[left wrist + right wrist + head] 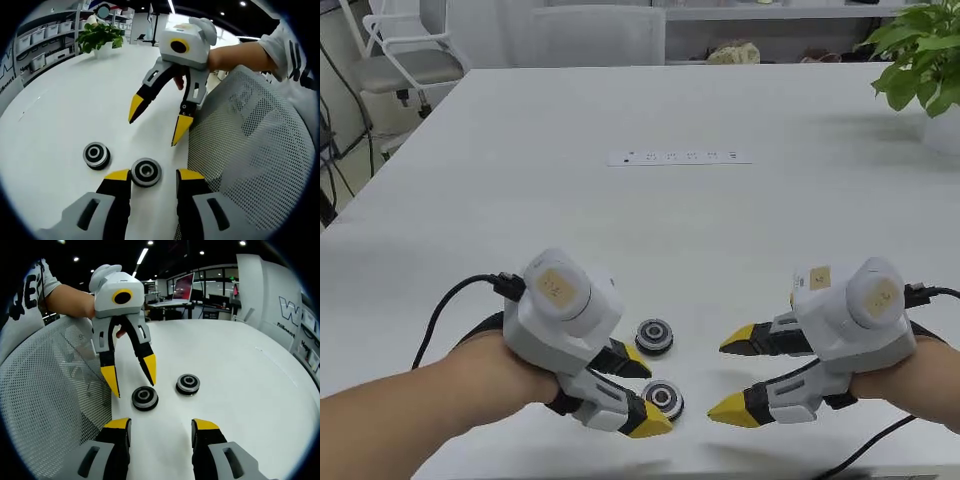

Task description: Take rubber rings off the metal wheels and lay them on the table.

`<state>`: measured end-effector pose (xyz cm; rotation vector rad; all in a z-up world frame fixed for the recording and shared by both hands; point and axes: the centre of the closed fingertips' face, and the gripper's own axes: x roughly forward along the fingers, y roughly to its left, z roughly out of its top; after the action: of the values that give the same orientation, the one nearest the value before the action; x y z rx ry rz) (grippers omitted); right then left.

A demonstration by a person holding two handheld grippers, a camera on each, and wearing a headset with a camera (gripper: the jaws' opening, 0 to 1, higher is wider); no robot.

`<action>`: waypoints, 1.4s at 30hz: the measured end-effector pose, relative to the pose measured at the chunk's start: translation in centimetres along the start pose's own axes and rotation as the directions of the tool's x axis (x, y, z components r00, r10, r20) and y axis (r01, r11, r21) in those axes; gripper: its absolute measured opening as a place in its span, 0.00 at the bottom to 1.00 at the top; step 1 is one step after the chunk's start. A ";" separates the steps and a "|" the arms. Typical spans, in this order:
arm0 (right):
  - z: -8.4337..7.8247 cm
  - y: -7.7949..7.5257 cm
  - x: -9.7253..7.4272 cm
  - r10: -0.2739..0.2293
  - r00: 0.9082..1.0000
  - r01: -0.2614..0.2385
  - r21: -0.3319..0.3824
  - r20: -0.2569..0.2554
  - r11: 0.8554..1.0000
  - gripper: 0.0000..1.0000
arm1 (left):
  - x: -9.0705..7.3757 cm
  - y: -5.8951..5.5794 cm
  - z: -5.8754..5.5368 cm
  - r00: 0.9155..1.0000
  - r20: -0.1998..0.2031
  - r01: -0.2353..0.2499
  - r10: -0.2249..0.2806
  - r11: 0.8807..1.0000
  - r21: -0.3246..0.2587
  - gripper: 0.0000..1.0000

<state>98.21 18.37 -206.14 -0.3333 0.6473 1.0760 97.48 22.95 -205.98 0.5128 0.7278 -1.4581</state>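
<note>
Head view: two metal wheels lie flat on the white worktop, close to its near edge and a little apart from each other. The left gripper is at lower left, its yellow-tipped fingers spread open and holding nothing. The near wheel sits just at the mouth of those fingers; whether a tip touches it I cannot tell. The far wheel lies just beyond, beside the upper left finger. The right gripper faces in from the right, near the wheels but clear of both, fingers likewise open and empty. A black cable trails from the left gripper. Farther back on the worktop lie a white power strip and, at the right corner, a green plant.

In the left gripper view the near wheel rests between its own two fingertips, the far wheel off to the left. In the right gripper view each wheel wears a dark rubber ring around its rim, and a mesh chair back stands at the left
</note>
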 end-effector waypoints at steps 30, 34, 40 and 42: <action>0.2 0.2 1.2 0.042 0.998 -0.043 -0.040 -0.040 0.998 0.42 | 0.6 0.7 -0.1 0.998 0.048 -0.057 0.051 0.989 0.138 0.07; 0.5 0.4 1.7 0.060 0.997 -0.062 -0.051 -0.047 0.997 0.41 | 0.6 0.7 0.0 0.997 0.051 -0.058 0.051 0.988 0.141 0.07; 0.9 1.1 2.3 0.099 0.993 -0.103 -0.072 -0.068 0.992 0.36 | 0.6 0.7 0.0 0.997 0.057 -0.059 0.052 0.989 0.137 0.07; 1.0 1.4 2.6 0.113 0.991 -0.119 -0.075 -0.075 0.990 0.35 | 0.6 0.7 0.0 0.997 0.057 -0.059 0.052 0.989 0.136 0.07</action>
<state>98.09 21.40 -206.97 -0.4079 0.6952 1.2078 98.19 22.60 -206.53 0.5933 0.5684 -1.4710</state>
